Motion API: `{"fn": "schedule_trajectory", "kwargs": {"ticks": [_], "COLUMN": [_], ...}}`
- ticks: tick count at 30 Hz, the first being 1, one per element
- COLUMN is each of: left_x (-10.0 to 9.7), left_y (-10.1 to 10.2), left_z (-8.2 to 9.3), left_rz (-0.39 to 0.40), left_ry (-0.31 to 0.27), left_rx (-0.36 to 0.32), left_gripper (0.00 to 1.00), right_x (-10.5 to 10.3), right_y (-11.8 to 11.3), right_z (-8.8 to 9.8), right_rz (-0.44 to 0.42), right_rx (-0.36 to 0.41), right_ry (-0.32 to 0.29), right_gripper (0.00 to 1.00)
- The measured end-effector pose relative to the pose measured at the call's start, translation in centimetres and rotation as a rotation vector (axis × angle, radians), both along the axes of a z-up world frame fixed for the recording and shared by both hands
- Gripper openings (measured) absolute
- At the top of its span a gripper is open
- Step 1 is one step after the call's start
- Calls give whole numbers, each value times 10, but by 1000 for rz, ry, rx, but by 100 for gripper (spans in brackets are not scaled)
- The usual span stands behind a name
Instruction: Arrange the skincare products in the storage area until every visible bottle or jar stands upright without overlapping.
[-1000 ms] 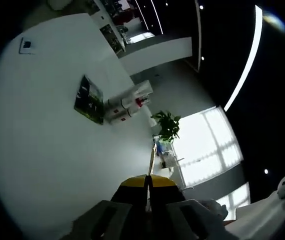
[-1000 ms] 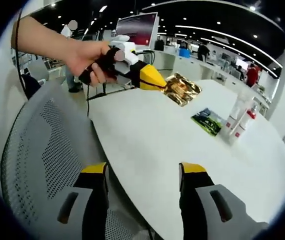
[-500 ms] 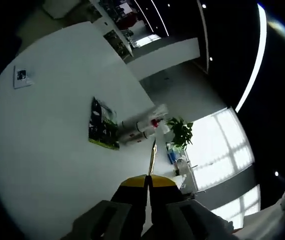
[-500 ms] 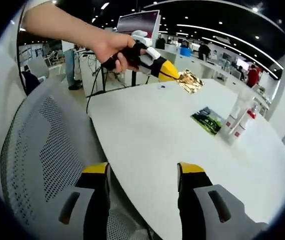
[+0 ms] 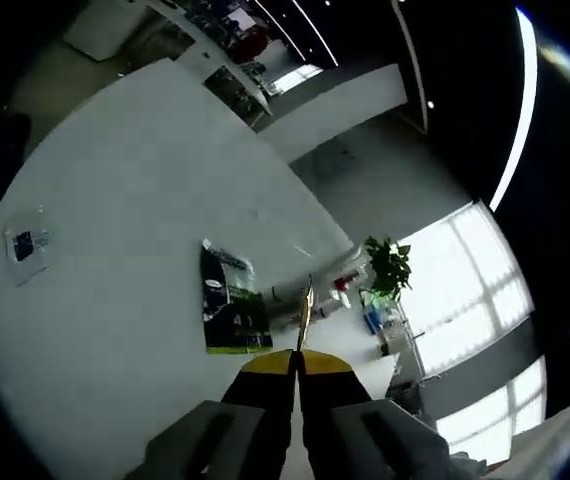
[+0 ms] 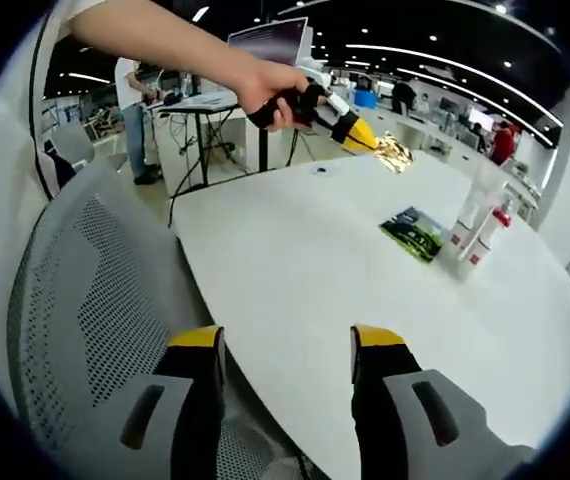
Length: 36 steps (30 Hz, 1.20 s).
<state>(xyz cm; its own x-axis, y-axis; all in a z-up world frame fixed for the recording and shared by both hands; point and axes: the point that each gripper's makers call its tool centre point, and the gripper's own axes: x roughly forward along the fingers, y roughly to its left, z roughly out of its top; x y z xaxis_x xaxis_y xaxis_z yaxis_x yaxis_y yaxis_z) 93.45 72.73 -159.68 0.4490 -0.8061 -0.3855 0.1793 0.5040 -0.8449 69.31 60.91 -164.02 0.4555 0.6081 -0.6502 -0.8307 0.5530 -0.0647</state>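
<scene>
Left tongs [image 5: 296,362]: jaws pressed together on a gold foil sachet [image 5: 306,312], held edge-on above the bench [image 5: 115,200]; in the right gripper view the same tongs [image 6: 368,143] extend from a hand [image 6: 275,93].
Right tongs [image 6: 281,352]: jaws apart, holding nothing, over the near bench [image 6: 295,260] edge beside a grey mesh chair [image 6: 85,330].
Skincare bottles [image 6: 477,232]: upright, clustered at the far side of the bench.
Green packet [image 6: 417,228]: flat, just beside the bottles.
Small card [image 5: 25,247]: flat, well apart from the packet.

Left tongs [image 5: 296,355] pinched closed; right tongs [image 6: 287,345] spread wide.
</scene>
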Motion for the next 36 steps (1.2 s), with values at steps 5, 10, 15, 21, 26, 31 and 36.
{"fn": "schedule_trajectory", "kwargs": {"ticks": [5,10,15,21,26,31,36], "left_x": [26,47,64,79,87,93,94], "left_y": [2,-1,0,5,10,10,8], "left_z": [-6,-14,-24,-39,-67,-82,-95], "left_rz": [10,-9,-16,5,5,-15,-31], "left_ry": [10,31,48,83,178,200,229], "left_rx": [9,32,41,33,47,74,96], "left_gripper": [1,1,1,1,1,1,1], "right_x": [3,2,3,3,3,4,7], "right_y": [-2,-2,-3,-3,-2,-2,-5], "right_z": [1,-1,-1,-2,7,2,2], "right_rz": [-18,-13,-14,-20,-6,-11,-33], "right_rx": [10,-2,-7,-9,4,-6,5], "right_ry": [7,5,0,9,-34,-18,-8], "right_gripper": [43,43,42,42,33,35,36]}}
